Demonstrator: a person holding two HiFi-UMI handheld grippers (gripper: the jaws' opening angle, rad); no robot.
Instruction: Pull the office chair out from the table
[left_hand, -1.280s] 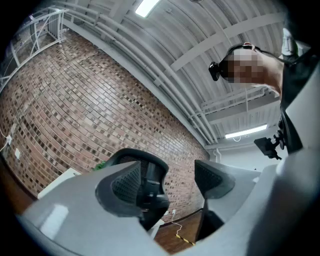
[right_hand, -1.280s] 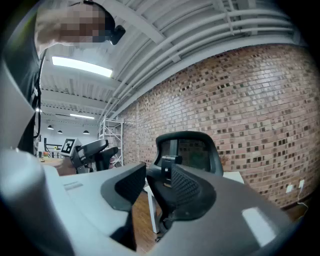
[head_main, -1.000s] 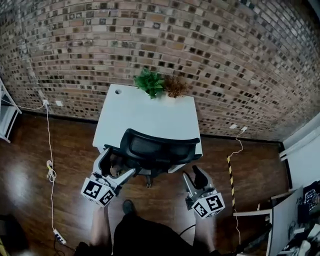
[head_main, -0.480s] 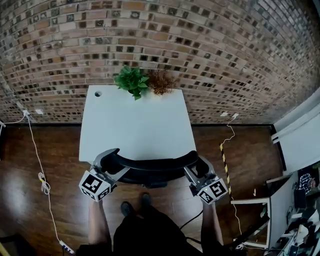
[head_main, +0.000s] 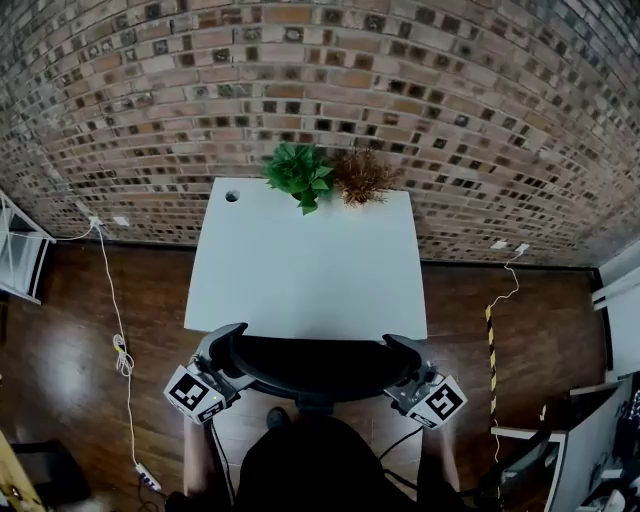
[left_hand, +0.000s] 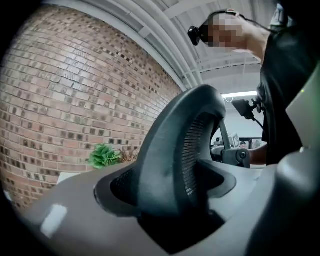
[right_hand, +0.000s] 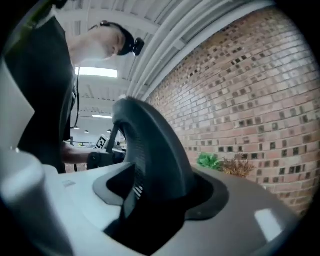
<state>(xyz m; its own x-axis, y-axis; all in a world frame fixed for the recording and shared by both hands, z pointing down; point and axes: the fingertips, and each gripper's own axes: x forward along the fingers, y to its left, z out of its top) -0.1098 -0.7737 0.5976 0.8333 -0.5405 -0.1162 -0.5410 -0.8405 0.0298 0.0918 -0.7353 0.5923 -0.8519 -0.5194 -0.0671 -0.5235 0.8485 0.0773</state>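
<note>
Here the office chair (head_main: 312, 366) is seen pushed in at the near edge of the white surface (head_main: 300, 270). Its black backrest (left_hand: 172, 150) is pinched at its left end by the left gripper (head_main: 226, 346) and at its right end by the right gripper (head_main: 401, 354); both pairs of jaws have just been opened slightly wider.

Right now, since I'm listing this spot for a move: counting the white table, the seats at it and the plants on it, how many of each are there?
Table: 1
Office chair: 1
Plants: 2 (green plant, brown plant)
Total: 4
</note>
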